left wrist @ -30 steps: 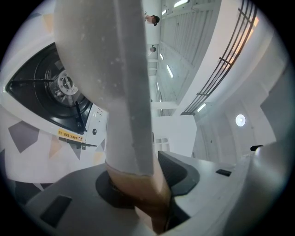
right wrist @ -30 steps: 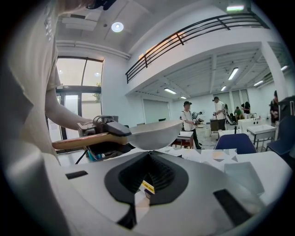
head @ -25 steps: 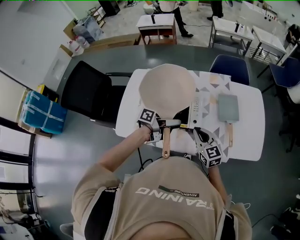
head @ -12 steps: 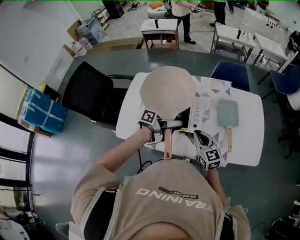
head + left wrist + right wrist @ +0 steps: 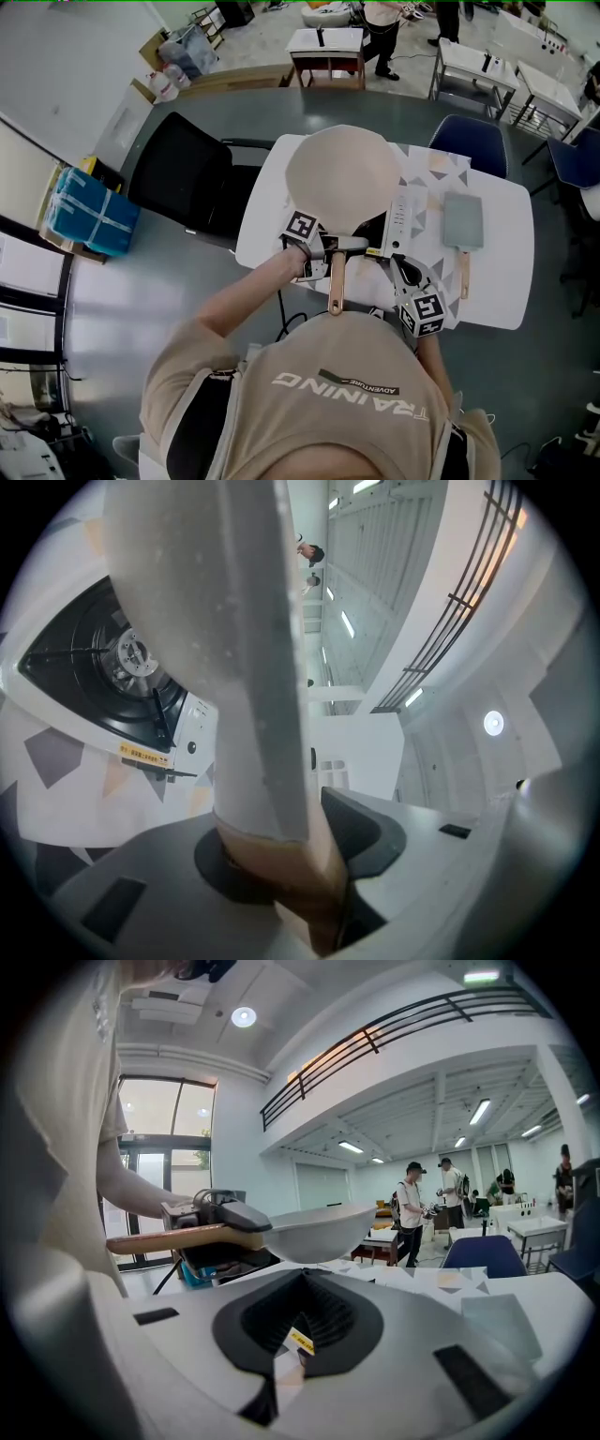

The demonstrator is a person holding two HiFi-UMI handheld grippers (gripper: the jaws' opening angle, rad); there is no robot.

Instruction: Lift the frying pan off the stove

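The beige frying pan (image 5: 342, 178) hangs above the black stove (image 5: 377, 230) on the white table. My left gripper (image 5: 321, 251) is shut on the pan's wooden handle (image 5: 336, 286), close to the bowl. In the left gripper view the handle (image 5: 286, 878) sits clamped between the jaws, the pan's underside (image 5: 187, 592) rises in front, and the burner (image 5: 122, 658) lies below it at the left. The right gripper (image 5: 412, 284) stays low at the table's front edge, its jaws together with nothing in them. In the right gripper view (image 5: 295, 1335) the pan (image 5: 319, 1230) floats off the table.
A grey board with a wooden handle (image 5: 462, 220) lies right of the stove. The stove's white control strip (image 5: 398, 217) faces it. A black chair (image 5: 183, 183) stands left of the table (image 5: 497, 291) and a blue chair (image 5: 469, 136) behind it. People stand at far tables.
Almost nothing differs: the pan stays held above the stove in my left gripper, and the right gripper has shifted only slightly.
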